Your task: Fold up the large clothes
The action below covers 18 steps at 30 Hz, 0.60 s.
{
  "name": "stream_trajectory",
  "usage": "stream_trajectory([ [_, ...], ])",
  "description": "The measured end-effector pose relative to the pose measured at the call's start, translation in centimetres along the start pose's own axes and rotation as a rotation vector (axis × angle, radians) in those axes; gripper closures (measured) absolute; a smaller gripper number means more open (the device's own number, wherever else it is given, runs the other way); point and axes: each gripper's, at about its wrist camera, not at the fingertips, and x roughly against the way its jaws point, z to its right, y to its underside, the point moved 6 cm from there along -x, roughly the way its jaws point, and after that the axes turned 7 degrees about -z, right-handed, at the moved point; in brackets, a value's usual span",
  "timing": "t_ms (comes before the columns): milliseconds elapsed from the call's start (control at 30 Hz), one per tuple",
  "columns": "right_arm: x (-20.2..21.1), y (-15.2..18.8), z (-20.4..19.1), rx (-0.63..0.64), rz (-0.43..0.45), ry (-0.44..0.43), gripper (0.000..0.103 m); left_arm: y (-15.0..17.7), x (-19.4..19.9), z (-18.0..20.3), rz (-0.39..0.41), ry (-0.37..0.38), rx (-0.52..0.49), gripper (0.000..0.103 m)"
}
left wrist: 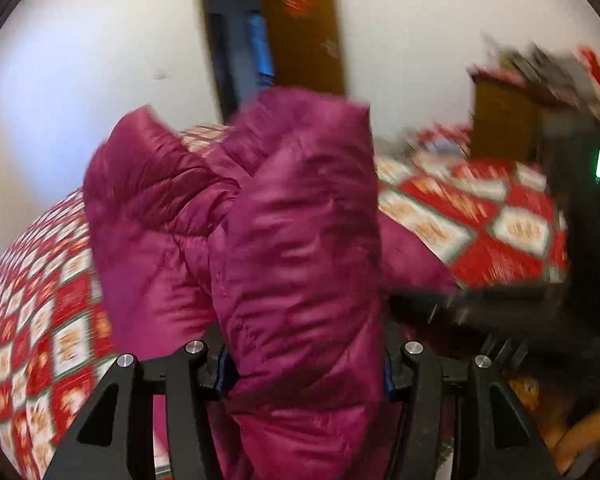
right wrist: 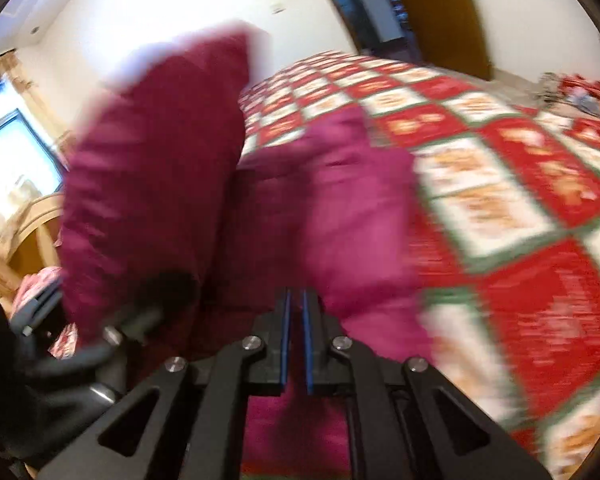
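Bed (left wrist: 480,216), covered by a quilt of red and white squares with green edging: takes up most of both views, heavily motion-blurred. All positions below are given relative to the bed.

White wall (left wrist: 100,60) behind the bed; dark doorway (left wrist: 240,48) with a brown door (left wrist: 300,28) standing open at its far side. Window (right wrist: 20,148) with pale curtains off the bed's end, seen in the right wrist view. Brown wooden cabinet (left wrist: 504,120) beyond the bed's far corner, blurred clutter on top; contents cannot be told.

Jacket (left wrist: 300,240), magenta, puffy and quilted: partly lifted above the bed, partly lying on the quilt. In the left wrist view a thick fold of it stands up directly ahead of the camera, with more bunched to one side. In the right wrist view one part is raised over the bed (right wrist: 152,184) while the rest rests on the quilt.

Left gripper (left wrist: 304,372): jaws spread wide around a thick fold of the jacket, fabric filling the gap between them, held off the bed.

Right gripper (right wrist: 296,336): blue-lined jaws nearly together, narrow slit between them, nothing visibly clamped; positioned low over the jacket portion lying on the bed. Left gripper also appears at the frame edge in this view, blurred, beneath the raised fabric.
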Motion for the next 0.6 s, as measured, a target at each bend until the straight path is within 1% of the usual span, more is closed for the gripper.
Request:
stream_trajectory([
  [67,1.1,0.2,2.1,-0.011,0.014,0.042,0.094,0.5,-2.0,2.5,-0.037,-0.007,-0.090,0.048],
  [100,1.6,0.3,3.0,-0.019,0.018,0.064,0.094,0.7,-2.5,3.4,-0.042,-0.018,-0.116,0.048],
  [133,1.9,0.3,3.8,-0.029,0.021,0.076,0.089,0.9,-3.0,4.2,-0.041,-0.032,-0.143,0.048],
  [167,2.2,0.3,4.7,-0.049,0.024,0.089,0.088,1.2,-3.1,4.9,-0.034,-0.032,-0.161,0.048],
  [200,2.6,0.1,5.5,-0.072,0.031,0.094,0.088,1.5,-2.8,5.7,-0.026,-0.024,-0.166,0.048],
  [267,3.3,-0.8,6.0,-0.103,0.051,0.036,0.088,1.8,-2.7,5.9,-0.009,0.012,-0.162,0.048],
  [300,3.4,-1.4,5.7,-0.103,0.055,-0.003,0.088,2.0,-2.7,5.8,-0.003,0.027,-0.161,0.048],
  [333,3.5,-2.0,5.1,-0.095,0.057,-0.035,0.086,2.3,-2.7,5.8,0.000,0.040,-0.164,0.048],
  [367,3.4,-3.0,4.3,-0.080,0.057,-0.075,0.077,2.3,-2.6,5.8,0.000,0.048,-0.167,0.048],
  [400,3.3,-4.0,3.5,-0.068,0.063,-0.097,0.071,2.4,-2.5,5.7,-0.001,0.052,-0.168,0.048],
  [433,3.4,-4.6,3.1,-0.058,0.080,-0.088,0.063,2.4,-2.5,5.5,-0.002,0.056,-0.169,0.048],
  [500,3.1,-5.9,2.0,-0.020,0.114,-0.063,0.063,2.5,-2.3,5.4,-0.003,0.063,-0.172,0.048],
  [533,2.7,-6.4,1.3,0.001,0.109,-0.067,0.063,2.5,-2.2,5.3,-0.001,0.066,-0.177,0.048],
  [567,2.1,-6.5,0.9,0.012,0.090,-0.070,0.064,2.6,-2.2,5.5,0.002,0.072,-0.184,0.048],
  [600,1.0,-6.3,0.7,0.025,0.045,-0.067,0.066,2.6,-2.1,5.4,0.004,0.081,-0.190,0.048],
])
